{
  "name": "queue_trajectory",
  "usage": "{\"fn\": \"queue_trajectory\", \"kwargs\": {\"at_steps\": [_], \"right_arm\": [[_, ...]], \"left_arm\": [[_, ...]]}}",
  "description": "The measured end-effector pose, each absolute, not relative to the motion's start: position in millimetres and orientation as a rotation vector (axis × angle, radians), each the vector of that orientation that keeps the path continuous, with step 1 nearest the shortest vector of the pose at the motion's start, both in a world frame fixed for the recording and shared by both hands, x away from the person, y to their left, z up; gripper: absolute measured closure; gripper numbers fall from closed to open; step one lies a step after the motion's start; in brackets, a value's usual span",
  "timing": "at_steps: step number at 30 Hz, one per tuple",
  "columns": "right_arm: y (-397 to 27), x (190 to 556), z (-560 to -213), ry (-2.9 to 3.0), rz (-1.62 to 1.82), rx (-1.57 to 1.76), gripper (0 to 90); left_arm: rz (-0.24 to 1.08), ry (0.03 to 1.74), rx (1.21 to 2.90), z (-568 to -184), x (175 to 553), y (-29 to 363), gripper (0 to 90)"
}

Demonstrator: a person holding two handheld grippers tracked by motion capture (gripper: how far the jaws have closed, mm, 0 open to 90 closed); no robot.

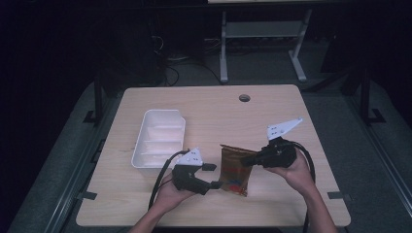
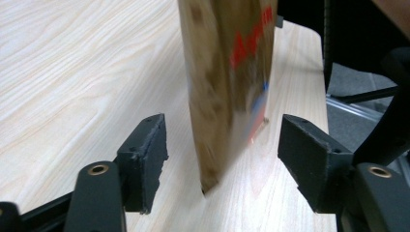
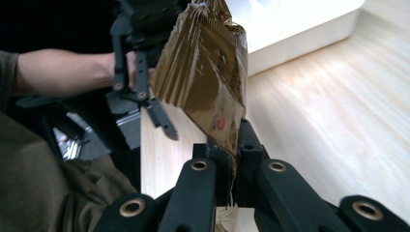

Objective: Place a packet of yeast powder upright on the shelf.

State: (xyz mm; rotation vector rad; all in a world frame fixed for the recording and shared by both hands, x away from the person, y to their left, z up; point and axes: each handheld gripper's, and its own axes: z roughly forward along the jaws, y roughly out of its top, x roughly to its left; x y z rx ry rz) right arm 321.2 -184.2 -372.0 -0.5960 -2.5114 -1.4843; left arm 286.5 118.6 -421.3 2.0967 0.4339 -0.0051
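A brown snack bag with red print stands over the wooden table, between my two grippers. My right gripper is shut on the bag's right edge; in the right gripper view the jaws pinch the crinkled bag tight. My left gripper is at the bag's lower left corner. In the left gripper view its jaws stand open, with the bag's lower edge in the gap. Neither pad touches the bag.
A white rectangular tray lies on the table just left of the left hand, also seen as the white tray in the right gripper view. A round cable hole sits near the far edge. Bare wood lies beyond the bag.
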Motion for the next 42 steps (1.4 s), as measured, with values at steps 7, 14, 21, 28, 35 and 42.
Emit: {"fn": "queue_trajectory", "kwargs": {"at_steps": [7,14,21,28,35,42], "right_arm": [[-198.4,325.2,-364.4,-2.515,-1.536,-0.679,88.4],[-201.3,335.2,-358.7,-2.500,-1.576,-0.749,88.5],[-194.2,347.7,-352.1,-2.513,-1.547,-0.765,88.4],[-183.8,364.0,-344.2,-2.538,-1.507,-0.779,88.4],[-174.7,378.1,-336.1,-2.551,-1.490,-0.789,88.5],[-162.5,392.0,-327.8,-2.546,-1.501,-0.782,88.5]], "left_arm": [[0.048,0.410,2.162,-422.4,274.9,117.3,30.1],[0.083,0.386,2.196,-424.5,263.6,113.8,26.6],[0.095,0.390,2.206,-426.0,257.0,117.4,21.8],[0.116,0.387,2.229,-428.2,252.1,121.4,19.1],[0.113,0.389,2.231,-429.5,254.4,123.8,18.8],[0.107,0.374,2.243,-432.0,255.0,123.5,18.9]]}}
